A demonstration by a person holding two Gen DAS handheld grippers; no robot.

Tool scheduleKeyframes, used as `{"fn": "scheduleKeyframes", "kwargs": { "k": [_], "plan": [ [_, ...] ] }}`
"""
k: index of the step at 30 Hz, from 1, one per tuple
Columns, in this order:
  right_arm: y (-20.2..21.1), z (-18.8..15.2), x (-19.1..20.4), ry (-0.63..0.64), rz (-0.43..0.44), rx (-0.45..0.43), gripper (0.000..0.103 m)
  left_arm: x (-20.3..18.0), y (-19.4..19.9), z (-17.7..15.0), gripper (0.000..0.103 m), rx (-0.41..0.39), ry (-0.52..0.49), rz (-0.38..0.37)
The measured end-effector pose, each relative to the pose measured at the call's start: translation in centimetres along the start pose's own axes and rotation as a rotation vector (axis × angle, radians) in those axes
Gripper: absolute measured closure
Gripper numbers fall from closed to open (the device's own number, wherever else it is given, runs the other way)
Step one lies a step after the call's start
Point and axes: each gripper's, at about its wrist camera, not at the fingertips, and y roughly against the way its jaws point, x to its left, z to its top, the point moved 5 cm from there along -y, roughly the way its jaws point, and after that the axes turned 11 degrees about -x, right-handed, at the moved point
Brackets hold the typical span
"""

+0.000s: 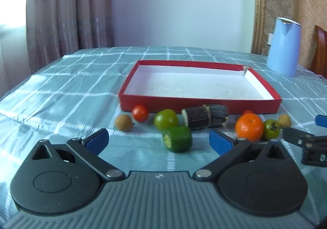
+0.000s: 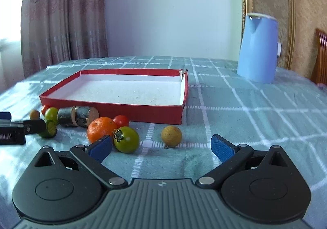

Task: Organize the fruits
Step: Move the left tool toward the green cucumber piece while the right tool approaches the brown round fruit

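Checked teal tablecloth (image 1: 61, 90) carries a red tray (image 1: 200, 104) with white floor, at 12 o'clock from both grippers. Fruits lie in a row along its near wall: cucumber piece (image 1: 177, 140) between the spread fingers of the left gripper (image 1: 159, 142); longan (image 2: 171, 136) between the parted fingers of the right gripper (image 2: 161, 147); orange (image 2: 101, 129) at 10 o'clock.
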Motion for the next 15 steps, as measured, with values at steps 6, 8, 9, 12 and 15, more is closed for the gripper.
{"fn": "scheduleKeyframes", "kwargs": {
  "k": [6, 8, 9, 12, 15],
  "plan": [
    [0.32, 0.29, -0.26, 0.011, 0.004, -0.017, 0.000, 0.06, -0.17, -0.24, 0.000, 0.011, 0.010, -0.013],
    [0.10, 0.26, -0.36, 0.000, 0.004, -0.011, 0.000, -0.31, -0.21, -0.21, 0.000, 0.012, -0.010, -0.007],
    [-0.03, 0.19, -0.34, -0.002, 0.002, -0.006, 0.000, -0.46, -0.25, -0.24, 0.000, 0.016, -0.021, -0.002],
    [-0.44, 0.00, -0.38, -0.006, -0.005, 0.008, 0.000, -0.57, -0.40, -0.37, 0.000, 0.027, -0.025, 0.004],
    [-0.43, -0.15, -0.29, -0.004, -0.010, 0.011, 0.000, -0.40, -0.53, -0.39, 0.000, 0.033, -0.015, 0.009]
  ]
}}
